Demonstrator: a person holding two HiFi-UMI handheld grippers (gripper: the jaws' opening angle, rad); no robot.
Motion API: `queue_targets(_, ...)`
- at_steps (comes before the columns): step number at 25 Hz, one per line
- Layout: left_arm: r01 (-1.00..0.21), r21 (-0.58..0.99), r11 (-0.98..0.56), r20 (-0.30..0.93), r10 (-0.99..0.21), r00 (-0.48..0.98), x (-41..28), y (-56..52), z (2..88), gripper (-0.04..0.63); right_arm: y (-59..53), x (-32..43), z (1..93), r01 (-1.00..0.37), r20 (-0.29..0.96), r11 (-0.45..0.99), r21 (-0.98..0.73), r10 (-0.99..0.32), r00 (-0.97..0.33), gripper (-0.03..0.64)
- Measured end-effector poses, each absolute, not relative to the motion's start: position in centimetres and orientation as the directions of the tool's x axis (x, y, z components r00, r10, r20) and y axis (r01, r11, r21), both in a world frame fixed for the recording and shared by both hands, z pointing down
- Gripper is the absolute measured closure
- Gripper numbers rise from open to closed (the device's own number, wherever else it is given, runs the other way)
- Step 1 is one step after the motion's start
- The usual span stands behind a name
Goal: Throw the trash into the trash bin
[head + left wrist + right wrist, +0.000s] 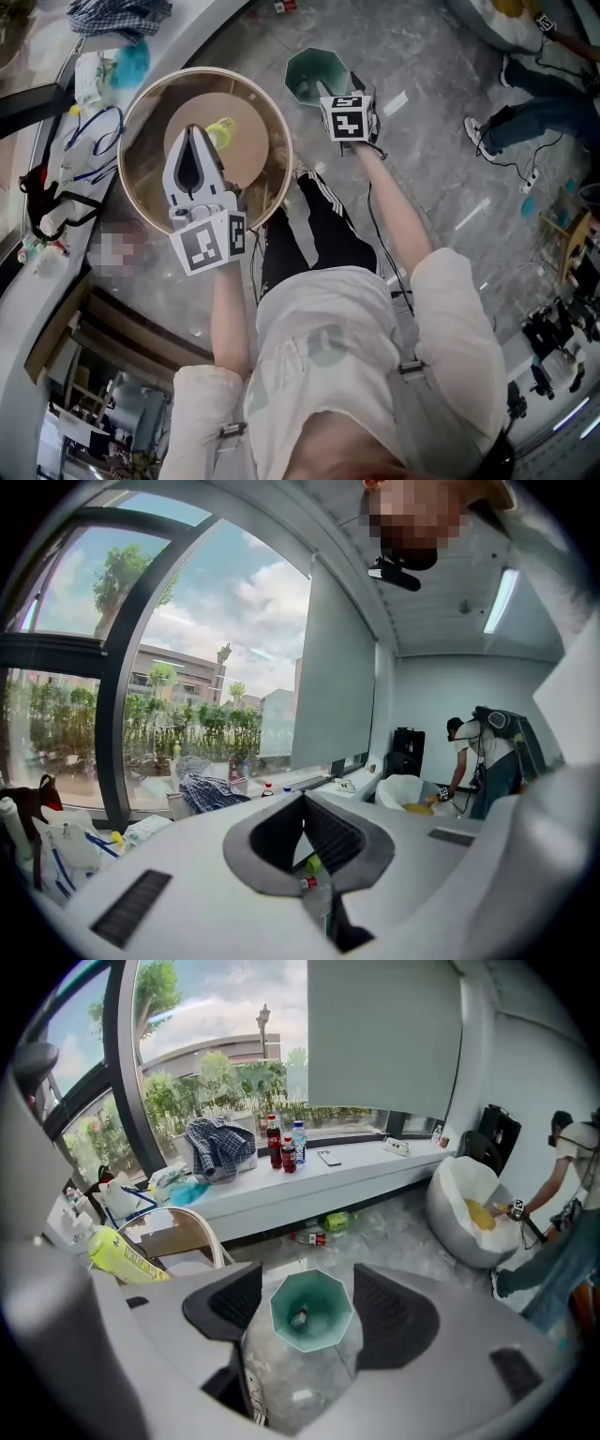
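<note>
My right claw (307,1285) hung spread and empty right over the trash bin (330,1327), which stood on the floor with one small scrap (298,1316) lying inside. My left claw (194,133) was pressed together on nothing above the round table (246,155) to the left, its tips just beside a yellow-green packet (222,132). Two bottles (336,1221) lay on the far floor under the window ledge. I judged the risk lay on the left: reaching without first spreading the jaws could shove the packet across the table instead of gripping it.
</note>
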State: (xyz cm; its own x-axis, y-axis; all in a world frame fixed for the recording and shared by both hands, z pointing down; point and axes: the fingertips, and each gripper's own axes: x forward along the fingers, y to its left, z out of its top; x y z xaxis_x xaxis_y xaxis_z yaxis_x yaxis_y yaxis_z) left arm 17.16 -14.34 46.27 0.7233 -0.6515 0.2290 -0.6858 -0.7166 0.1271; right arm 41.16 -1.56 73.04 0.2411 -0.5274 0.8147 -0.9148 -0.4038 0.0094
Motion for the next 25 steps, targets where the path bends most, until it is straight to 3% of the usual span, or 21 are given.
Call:
queue_targets(8,-0.723,0.128,-0.679,0.173,-0.702,0.691,13.7,-14.2,43.7,0.583,-3.4,40.1,66.6,-0.934,0.761,-0.356,0.037,-0.595,0.257,0.335)
queue_targets(9,-0.725,0.127,-0.677,0.163,-0.707,0.688,13.1,-13.9,43.1,0.583,-3.7,39.9,64.7,-0.933,0.735,-0.357,0.052,-0.618,0.277,0.443)
queue_targets(10,-0.727,0.124,-0.675,0.153,-0.711,0.686,12.5,-13.6,42.3,0.583,-4.0,39.4,62.5,-0.931,0.702,-0.36,0.069,-0.646,0.302,0.593)
queue_targets(13,-0.747,0.106,-0.657,0.094,-0.741,0.665,10.5,-13.1,39.4,0.583,-6.6,36.9,54.8,-0.947,0.555,-0.308,0.089,-0.775,0.304,0.603)
queue_targets(18,-0.79,0.086,-0.607,-0.014,-0.794,0.608,6.1,-13.3,34.0,0.583,-11.1,28.4,40.2,-0.988,0.259,-0.144,0.063,-0.953,0.156,0.603)
queue_targets(22,-0.838,0.065,-0.541,-0.138,-0.837,0.53,1.8,-14.7,29.0,0.583,-15.0,19.6,29.5,-0.995,0.038,0.041,0.092,-0.999,-0.038,0.603)
queue_targets(25,-0.853,0.06,-0.518,-0.192,-0.845,0.499,-1.7,-14.2,26.2,0.583,-14.7,13.3,25.3,-0.984,-0.035,0.145,0.099,-0.988,-0.149,0.603)
